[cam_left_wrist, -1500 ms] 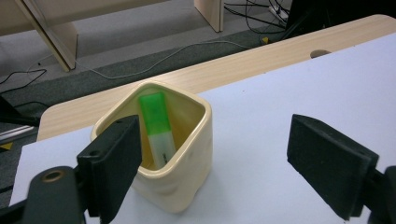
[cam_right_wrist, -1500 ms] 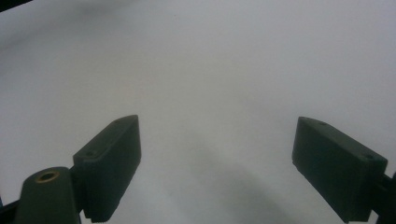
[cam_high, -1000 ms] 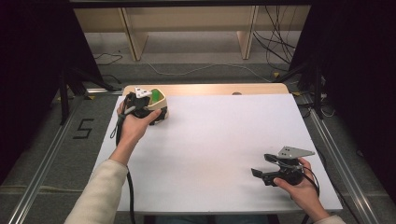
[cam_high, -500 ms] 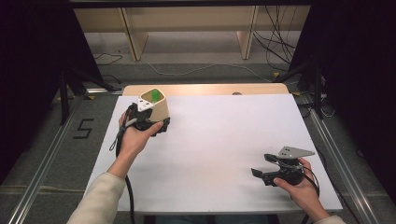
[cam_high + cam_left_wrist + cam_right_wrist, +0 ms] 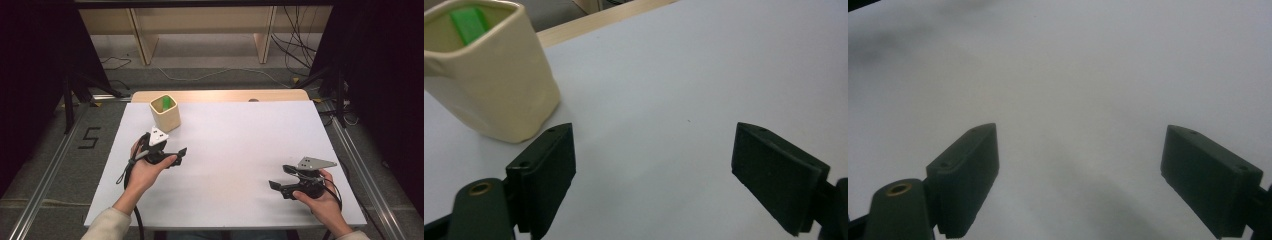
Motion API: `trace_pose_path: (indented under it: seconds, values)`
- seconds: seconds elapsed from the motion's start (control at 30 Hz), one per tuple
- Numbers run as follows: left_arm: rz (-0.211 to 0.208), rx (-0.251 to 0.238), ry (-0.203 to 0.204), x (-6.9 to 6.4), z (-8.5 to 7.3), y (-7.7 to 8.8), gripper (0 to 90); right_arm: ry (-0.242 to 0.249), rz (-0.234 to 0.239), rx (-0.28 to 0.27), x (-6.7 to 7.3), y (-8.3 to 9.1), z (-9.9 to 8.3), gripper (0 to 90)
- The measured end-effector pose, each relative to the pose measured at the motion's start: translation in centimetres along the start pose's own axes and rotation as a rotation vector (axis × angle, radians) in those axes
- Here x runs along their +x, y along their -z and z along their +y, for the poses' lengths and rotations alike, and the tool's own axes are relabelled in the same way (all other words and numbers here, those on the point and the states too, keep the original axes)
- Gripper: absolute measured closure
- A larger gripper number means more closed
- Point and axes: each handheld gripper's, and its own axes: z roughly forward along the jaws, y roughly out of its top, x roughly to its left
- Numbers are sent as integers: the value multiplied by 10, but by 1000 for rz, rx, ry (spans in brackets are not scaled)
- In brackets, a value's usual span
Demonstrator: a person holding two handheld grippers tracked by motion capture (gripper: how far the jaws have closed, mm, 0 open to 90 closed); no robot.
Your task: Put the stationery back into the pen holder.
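Note:
A cream square cup (image 5: 165, 116) stands upright at the back left of the white table (image 5: 240, 140), with a green block (image 5: 163, 104) inside it. My left gripper (image 5: 176, 156) is open, a short way in front of the cup and not touching it. In the left gripper view the cup (image 5: 489, 80) with the green block (image 5: 468, 20) sits beyond the left jaw, and the left gripper (image 5: 654, 175) has nothing in its gap. My right gripper (image 5: 280, 177) is open near the front right of the table. The right gripper (image 5: 1080, 175) has bare white surface between its jaws.
A wooden strip (image 5: 220, 95) borders the table's far edge. Behind it stand a wooden shelf frame (image 5: 200, 30) and loose cables (image 5: 295, 55) on the floor. Metal rails (image 5: 45, 200) run along both sides, and a "5" (image 5: 90, 137) is marked on the floor at the left.
The left gripper was at the cup a second ago. It has let go and drawn back toward the person, leaving the cup upright. The right gripper has not moved.

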Motion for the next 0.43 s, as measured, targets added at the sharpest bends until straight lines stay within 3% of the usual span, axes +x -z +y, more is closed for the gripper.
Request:
trace_pose_path:
  seconds: [0.17, 0.3, 0.43]
  values:
    - [-36, 1, -1, -11, -23, 4, 177, -1, 0, 0, 1, 0, 0, 163]
    - [-58, 0, 24, -24, -43, 5, 178, -1, 3, -4, 1, 0, 0, 163]
    - [-82, 4, 17, -35, -47, 4, 168, 5, 5, -5, 1, 0, 0, 163]
